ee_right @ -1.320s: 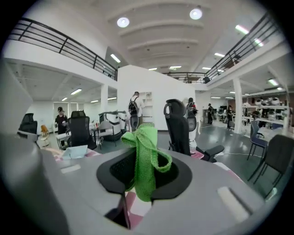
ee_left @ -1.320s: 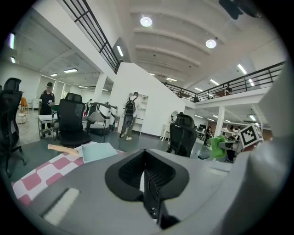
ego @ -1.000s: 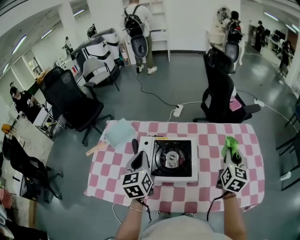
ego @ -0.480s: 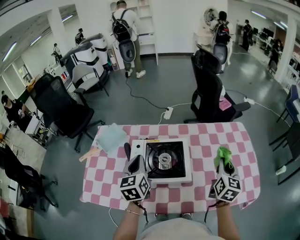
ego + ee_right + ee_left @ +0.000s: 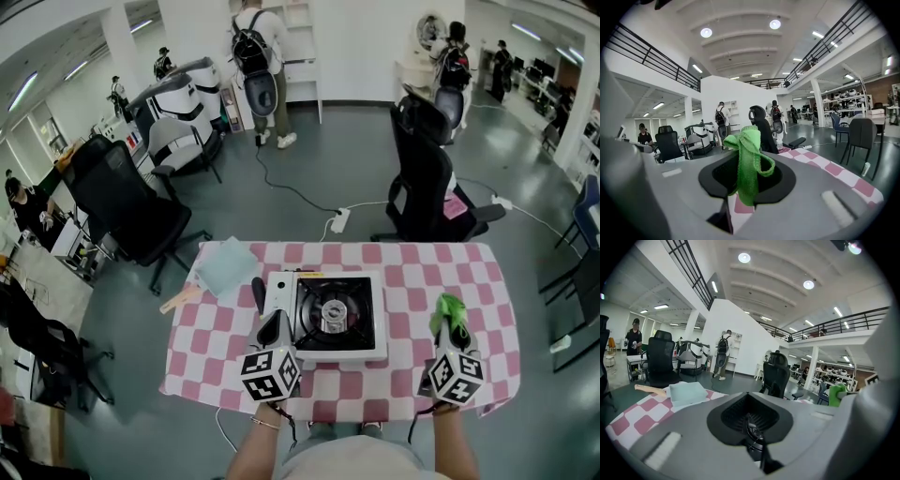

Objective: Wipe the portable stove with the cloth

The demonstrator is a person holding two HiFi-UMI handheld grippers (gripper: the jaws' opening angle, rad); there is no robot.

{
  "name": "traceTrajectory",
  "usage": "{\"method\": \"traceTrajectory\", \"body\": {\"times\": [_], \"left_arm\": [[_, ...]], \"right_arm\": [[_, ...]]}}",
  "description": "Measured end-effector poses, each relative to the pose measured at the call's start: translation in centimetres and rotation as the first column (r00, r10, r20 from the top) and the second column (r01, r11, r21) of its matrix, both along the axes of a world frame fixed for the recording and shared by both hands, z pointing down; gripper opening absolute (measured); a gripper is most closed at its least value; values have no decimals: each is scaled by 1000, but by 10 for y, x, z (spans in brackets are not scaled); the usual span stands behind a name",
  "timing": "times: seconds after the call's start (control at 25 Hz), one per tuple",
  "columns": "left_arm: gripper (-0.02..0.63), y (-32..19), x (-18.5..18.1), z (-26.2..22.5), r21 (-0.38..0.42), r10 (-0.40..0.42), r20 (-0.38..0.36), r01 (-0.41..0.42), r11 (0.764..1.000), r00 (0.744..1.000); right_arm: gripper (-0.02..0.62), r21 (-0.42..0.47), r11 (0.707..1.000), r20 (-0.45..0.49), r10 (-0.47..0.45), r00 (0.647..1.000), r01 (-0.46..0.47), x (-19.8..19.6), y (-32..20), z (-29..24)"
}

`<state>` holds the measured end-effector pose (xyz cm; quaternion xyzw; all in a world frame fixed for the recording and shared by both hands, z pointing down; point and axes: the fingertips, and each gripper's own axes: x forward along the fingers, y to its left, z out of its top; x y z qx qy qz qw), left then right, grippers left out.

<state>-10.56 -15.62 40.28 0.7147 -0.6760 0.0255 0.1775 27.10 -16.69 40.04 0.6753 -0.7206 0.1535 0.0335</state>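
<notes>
The portable stove (image 5: 323, 317), white with a black burner well, stands in the middle of the pink-and-white checked table (image 5: 412, 281). My left gripper (image 5: 275, 326) hovers at the stove's left front edge, jaws shut with nothing between them; in the left gripper view (image 5: 750, 420) the jaws also stand together. My right gripper (image 5: 451, 323) is to the right of the stove, above the table, shut on a bunched green cloth (image 5: 447, 310). The green cloth (image 5: 749, 159) sticks up and hangs in a loop from the right gripper (image 5: 747, 176).
A folded pale blue cloth (image 5: 225, 265) lies at the table's far left corner, with a wooden piece (image 5: 178, 300) at the left edge and a black handle-like object (image 5: 257, 292) beside the stove. Black office chairs (image 5: 427, 178) stand beyond the table. People are far back.
The head view has shifted a little. Both grippers keep about the same places beside the stove, and the green cloth stays in the right gripper.
</notes>
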Motion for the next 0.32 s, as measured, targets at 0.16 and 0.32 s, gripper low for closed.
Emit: {"method": "traceTrajectory", "body": {"times": [0.16,0.32], "left_arm": [[0,1,-1,-1,2,-3,0,3,1000,1000],[0,5,-2,2,-2,-4,0,4,1000,1000]], "right_arm": [[91,-6,1000,6,-9,1000,9,-3,1,1],[91,-10,1000,10,-17,1000,17,-7,5,3]]}}
